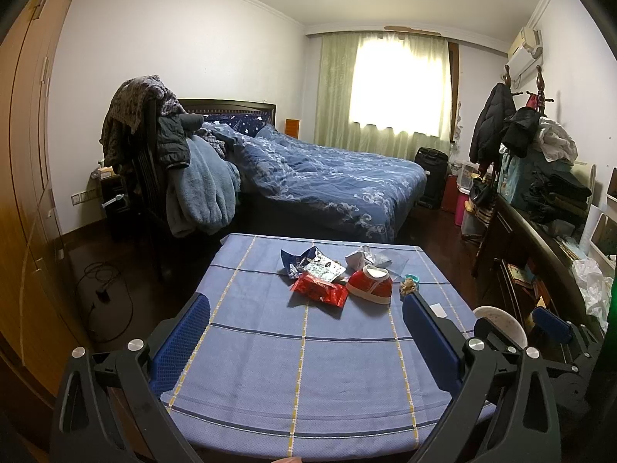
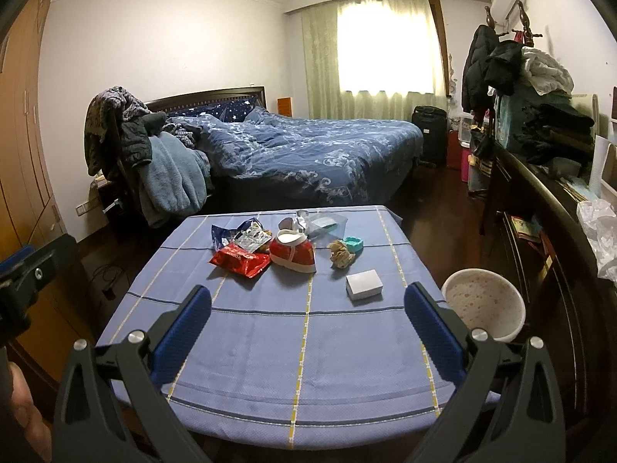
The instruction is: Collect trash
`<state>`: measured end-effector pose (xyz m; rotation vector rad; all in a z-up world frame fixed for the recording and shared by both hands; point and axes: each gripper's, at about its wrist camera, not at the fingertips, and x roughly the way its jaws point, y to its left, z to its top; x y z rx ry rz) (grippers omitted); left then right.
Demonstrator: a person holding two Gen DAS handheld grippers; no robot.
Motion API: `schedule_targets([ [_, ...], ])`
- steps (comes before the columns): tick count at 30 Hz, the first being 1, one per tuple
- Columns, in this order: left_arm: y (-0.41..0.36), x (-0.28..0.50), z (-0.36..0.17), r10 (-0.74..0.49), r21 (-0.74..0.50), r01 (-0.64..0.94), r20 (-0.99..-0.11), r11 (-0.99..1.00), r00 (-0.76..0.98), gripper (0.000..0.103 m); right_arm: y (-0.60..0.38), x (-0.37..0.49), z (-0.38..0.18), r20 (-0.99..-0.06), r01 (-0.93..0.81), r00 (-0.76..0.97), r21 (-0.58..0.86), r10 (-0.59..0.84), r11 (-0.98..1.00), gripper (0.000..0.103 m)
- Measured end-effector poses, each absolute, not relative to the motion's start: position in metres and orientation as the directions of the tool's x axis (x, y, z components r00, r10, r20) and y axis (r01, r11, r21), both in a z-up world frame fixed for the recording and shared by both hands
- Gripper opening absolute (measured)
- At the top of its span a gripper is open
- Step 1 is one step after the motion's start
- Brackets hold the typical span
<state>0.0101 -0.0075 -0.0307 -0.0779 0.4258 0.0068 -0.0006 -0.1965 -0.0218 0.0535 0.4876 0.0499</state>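
With both my left tool (image 1: pixel 304 332) and right tool (image 2: pixel 307 318) gaping wide and empty, the red wrapper (image 2: pixel 240 263) lies at 11 o'clock on the bench (image 2: pixel 270 347), touching the red shoe (image 2: pixel 293 253), so I risk snagging that instead.

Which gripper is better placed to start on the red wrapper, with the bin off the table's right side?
Left, probably. Both the left gripper and right gripper are open, but the red wrapper lies left of centre, away from the bin.
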Motion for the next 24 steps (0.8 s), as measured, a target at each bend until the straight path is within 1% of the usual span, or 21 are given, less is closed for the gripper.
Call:
schedule_targets([
  [12,-0.01,0.01,-0.032,-0.01,-0.074,-0.023,-0.416,0.997,0.909,0.099,-0.198,-0.001,-0.022,-0.468,-0.035,0.882,0.065,0.062,0.997,0.1],
  [24,-0.015,0.019,-0.032,-0.02,-0.074,-0.014,-0.442,0.997,0.897,0.099,-0.204,0.007,-0.038,-0.498,-0.024,0.865,0.077,0.059,0.997,0.1],
])
